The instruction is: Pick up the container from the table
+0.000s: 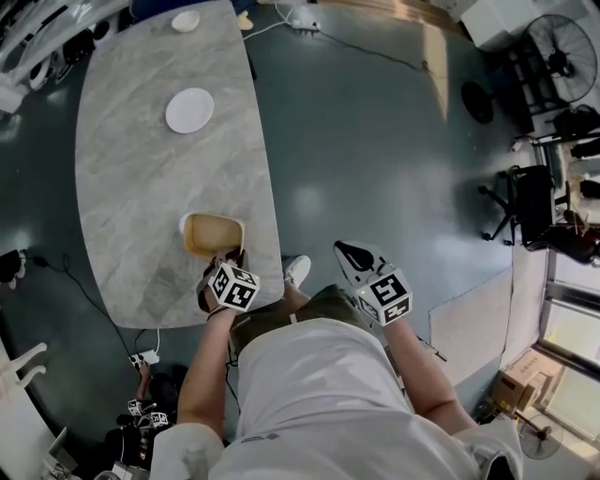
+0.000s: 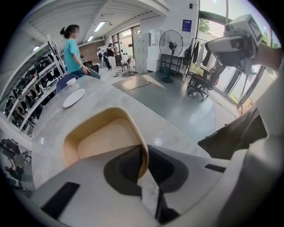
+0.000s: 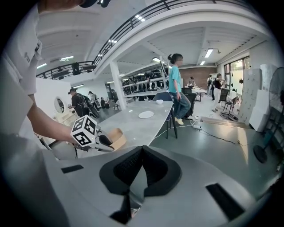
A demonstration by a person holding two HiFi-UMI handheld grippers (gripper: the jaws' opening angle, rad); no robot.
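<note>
A shallow tan container [image 1: 214,232] with rounded corners sits near the close end of the grey marble table [image 1: 141,187]. My left gripper [image 1: 230,258] is at its near rim. In the left gripper view the jaws [image 2: 144,162] are shut on the container's [image 2: 104,137] thin wall, one pad inside and one outside. My right gripper [image 1: 345,251] hangs off the table's right side over the floor. Its jaws [image 3: 142,162] are shut with nothing between them. From there the container [image 3: 116,136] shows beside the left gripper's marker cube [image 3: 84,131].
A white plate [image 1: 189,110] lies mid-table and a small white bowl [image 1: 185,21] at the far end. A person in a teal shirt [image 3: 175,80] stands by the table's far end. Cables and a power strip [image 1: 145,357] lie on the floor; a fan [image 1: 561,47] and chairs stand right.
</note>
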